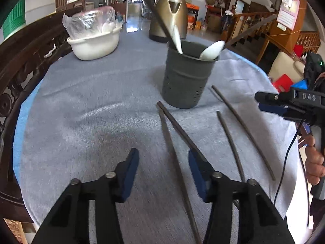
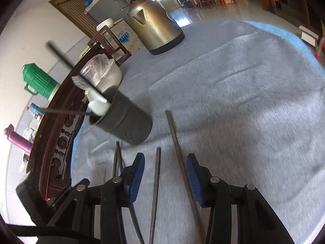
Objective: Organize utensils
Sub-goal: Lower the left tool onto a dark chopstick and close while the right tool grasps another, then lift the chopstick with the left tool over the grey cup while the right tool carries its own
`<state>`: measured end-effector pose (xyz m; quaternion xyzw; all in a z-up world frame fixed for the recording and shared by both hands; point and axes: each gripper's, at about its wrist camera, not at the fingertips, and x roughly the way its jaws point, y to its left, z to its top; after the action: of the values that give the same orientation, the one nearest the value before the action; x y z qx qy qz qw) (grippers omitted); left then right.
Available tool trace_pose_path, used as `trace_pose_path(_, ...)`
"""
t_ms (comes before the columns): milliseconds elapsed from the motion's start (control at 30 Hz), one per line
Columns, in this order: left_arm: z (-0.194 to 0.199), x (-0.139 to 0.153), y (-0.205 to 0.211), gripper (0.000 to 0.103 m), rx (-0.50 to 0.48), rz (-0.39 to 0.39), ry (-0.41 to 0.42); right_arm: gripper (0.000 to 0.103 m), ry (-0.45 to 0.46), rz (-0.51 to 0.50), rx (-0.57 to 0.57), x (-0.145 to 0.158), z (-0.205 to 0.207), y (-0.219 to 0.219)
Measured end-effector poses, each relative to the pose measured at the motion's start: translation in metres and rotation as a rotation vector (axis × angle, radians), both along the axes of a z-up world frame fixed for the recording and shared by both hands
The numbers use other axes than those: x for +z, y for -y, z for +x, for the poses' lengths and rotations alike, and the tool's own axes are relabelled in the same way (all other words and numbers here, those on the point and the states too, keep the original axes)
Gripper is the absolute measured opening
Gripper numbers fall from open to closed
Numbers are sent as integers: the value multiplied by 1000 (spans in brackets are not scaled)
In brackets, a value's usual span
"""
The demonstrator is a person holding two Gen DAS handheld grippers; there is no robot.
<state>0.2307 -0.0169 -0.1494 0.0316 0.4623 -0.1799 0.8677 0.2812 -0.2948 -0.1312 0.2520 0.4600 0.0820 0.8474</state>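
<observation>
A dark grey perforated utensil holder (image 1: 186, 77) (image 2: 126, 122) stands on the grey cloth with two white spoons (image 1: 213, 49) (image 2: 99, 105) and dark chopsticks leaning in it. Several dark chopsticks lie loose on the cloth in front of it. My left gripper (image 1: 162, 152) is open above the cloth. One chopstick (image 1: 174, 162) runs between its fingers and a second (image 1: 178, 128) passes under the right finger. My right gripper (image 2: 165, 156) is open too. One chopstick (image 2: 157, 174) lies between its pads, and another (image 2: 178, 148) lies close to the right pad. Neither gripper presses on a stick.
A bronze kettle (image 1: 172, 14) (image 2: 156, 26) and a white basin (image 1: 95, 44) of bagged items stand at the table's far side. A carved dark wooden rail (image 1: 22, 65) borders the left edge. A green flask (image 2: 38, 81) and a purple bottle (image 2: 16, 138) stand beyond it.
</observation>
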Motion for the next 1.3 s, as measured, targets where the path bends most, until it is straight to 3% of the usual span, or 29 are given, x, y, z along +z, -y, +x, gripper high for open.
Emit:
trace_pose_path(200,23,-7,8,44,-13,33,-42,46,-22,15,40,-2,40,1)
trace_pose_path(300,31,-10,10,40,-18,35,-62,39,-61,40,56,-14,59,0)
trace_pose_path(467,41,-14,14,40,-21,24,-81,39,-94,52,66,-33,77,-4)
trace_pose_path(667,51,-21,16,37,-17,8,-110,38,-105,1,53,-42,92,-14)
trace_pose_path(767,58,-25,15,28,-5,-1,-126,27,-117,-28,54,-47,96,-18)
trace_pose_path(833,61,-28,15,23,-4,-23,-137,14,-114,-64,52,-47,97,-21)
trace_pose_path(900,65,-30,19,15,-4,-16,-141,9,-99,-75,56,-46,95,-21)
trace_pose_path(967,67,-30,22,9,-9,-15,-139,8,-72,-96,50,-40,91,-21)
trace_pose_path(1300,52,-3,11,5,2,-60,-56,8,42,-60,10,-7,49,0)
